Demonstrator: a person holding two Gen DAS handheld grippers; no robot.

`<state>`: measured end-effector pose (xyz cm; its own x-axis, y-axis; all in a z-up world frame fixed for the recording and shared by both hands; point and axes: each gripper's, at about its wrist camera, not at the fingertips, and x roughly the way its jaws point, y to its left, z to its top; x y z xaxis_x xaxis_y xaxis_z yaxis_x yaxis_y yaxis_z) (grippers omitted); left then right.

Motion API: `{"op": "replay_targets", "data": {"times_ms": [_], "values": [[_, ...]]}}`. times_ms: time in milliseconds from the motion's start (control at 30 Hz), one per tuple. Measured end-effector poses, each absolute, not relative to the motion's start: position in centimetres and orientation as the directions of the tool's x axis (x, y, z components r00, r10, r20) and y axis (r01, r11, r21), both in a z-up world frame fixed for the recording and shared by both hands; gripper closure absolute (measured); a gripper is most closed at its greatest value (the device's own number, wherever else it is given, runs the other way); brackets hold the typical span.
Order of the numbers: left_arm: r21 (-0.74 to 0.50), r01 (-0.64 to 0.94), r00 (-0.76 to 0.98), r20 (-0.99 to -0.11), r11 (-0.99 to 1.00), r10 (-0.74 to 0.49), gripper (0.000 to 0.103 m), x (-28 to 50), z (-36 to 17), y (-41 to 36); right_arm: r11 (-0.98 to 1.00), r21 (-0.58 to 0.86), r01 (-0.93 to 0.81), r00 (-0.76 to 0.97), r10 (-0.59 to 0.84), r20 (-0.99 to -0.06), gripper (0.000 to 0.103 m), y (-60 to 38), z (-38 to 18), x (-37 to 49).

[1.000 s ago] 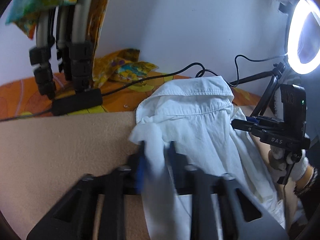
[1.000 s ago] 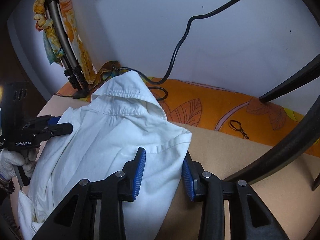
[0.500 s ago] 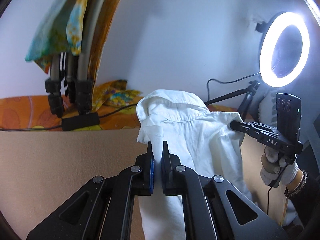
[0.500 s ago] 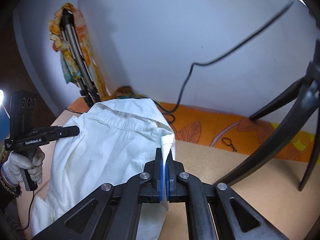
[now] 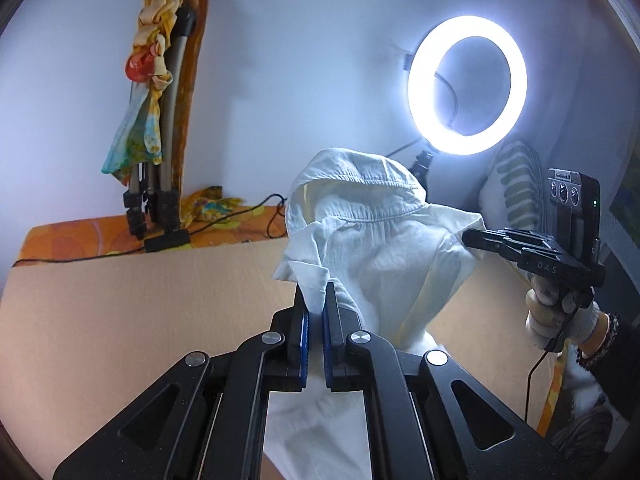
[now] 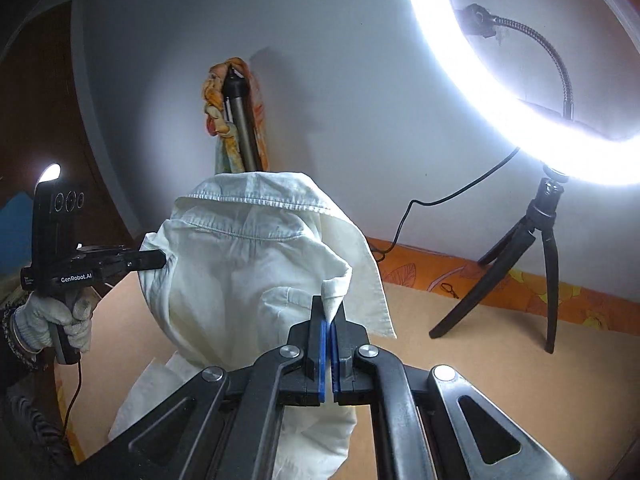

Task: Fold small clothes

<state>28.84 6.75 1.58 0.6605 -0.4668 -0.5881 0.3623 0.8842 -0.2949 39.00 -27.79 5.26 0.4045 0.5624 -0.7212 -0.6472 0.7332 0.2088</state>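
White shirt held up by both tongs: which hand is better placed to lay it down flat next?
Neither alone. The left tongs and right tongs are each shut on a shoulder of the white shirt, which hangs evenly above the table. Both should probably lower together.

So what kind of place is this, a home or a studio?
Probably a room at home set up for filming: a lit ring light on a small tripod, a patterned orange cloth along the wall, and a tan table where a white shirt is being handled.
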Motion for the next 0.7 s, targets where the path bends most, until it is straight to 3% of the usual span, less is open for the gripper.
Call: {"op": "replay_targets", "data": {"times_ms": [367,600,700], "values": [[-0.259,0.367,0.642,-0.624,0.893,-0.445,0.099,19.7,-0.2,5.5,0.73,0.186,-0.657,0.392,0.542,-0.743,0.103,-29.6,4.9,27.6],[-0.178,0.382,0.577,-0.721,0.907,-0.384,0.097,15.6,-3.3,4.8,0.74,0.109,-0.664,0.393,0.47,-0.79,0.103,-30.8,1.8,22.3],[-0.129,0.394,0.55,-0.76,0.91,-0.346,0.096,13.8,-3.9,5.3,0.724,0.06,-0.687,0.371,0.42,-0.828,0.097,-31.5,0.8,20.6]]}}
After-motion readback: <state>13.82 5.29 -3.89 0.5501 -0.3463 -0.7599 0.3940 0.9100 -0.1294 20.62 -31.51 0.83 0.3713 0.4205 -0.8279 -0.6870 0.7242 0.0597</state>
